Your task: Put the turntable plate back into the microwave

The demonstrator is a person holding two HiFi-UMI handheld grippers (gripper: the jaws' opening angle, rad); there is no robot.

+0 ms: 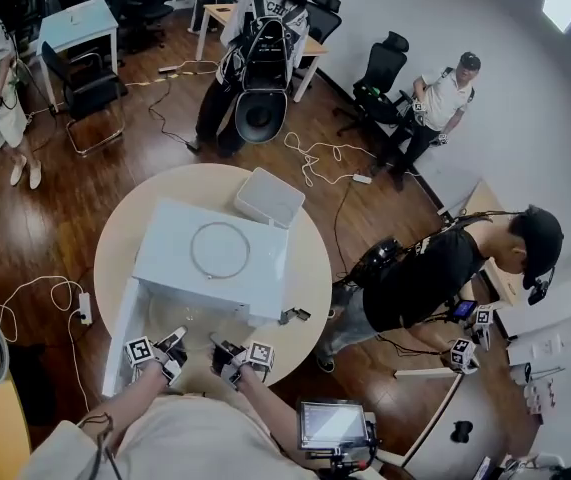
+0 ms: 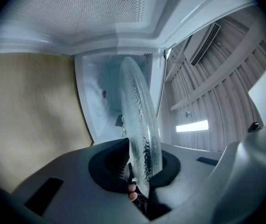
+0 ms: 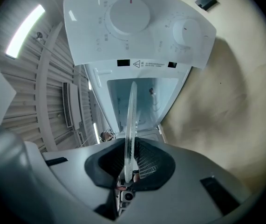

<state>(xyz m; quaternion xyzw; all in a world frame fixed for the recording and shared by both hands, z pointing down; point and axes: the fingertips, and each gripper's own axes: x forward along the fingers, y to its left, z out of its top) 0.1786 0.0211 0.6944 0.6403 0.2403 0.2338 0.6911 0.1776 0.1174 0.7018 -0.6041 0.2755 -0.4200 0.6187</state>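
The glass turntable plate [image 2: 139, 125] stands edge-on between the dark pads of my left gripper [image 2: 139, 171], which is shut on its rim. My right gripper [image 3: 130, 164] is shut on the same plate [image 3: 132, 125] from the other side. In the head view both grippers, left [image 1: 170, 353] and right [image 1: 227, 360], hold the faintly visible plate [image 1: 197, 323] just in front of the white microwave [image 1: 215, 258]. The microwave's open cavity [image 3: 139, 101] lies straight ahead, beside a control panel [image 3: 137, 27] with two knobs.
The microwave door [image 1: 120, 338] hangs open at the left. A roller ring [image 1: 220, 250] lies on top of the microwave, and a white box [image 1: 269, 196] sits behind it on the round table [image 1: 310, 268]. Several people, chairs and floor cables surround the table.
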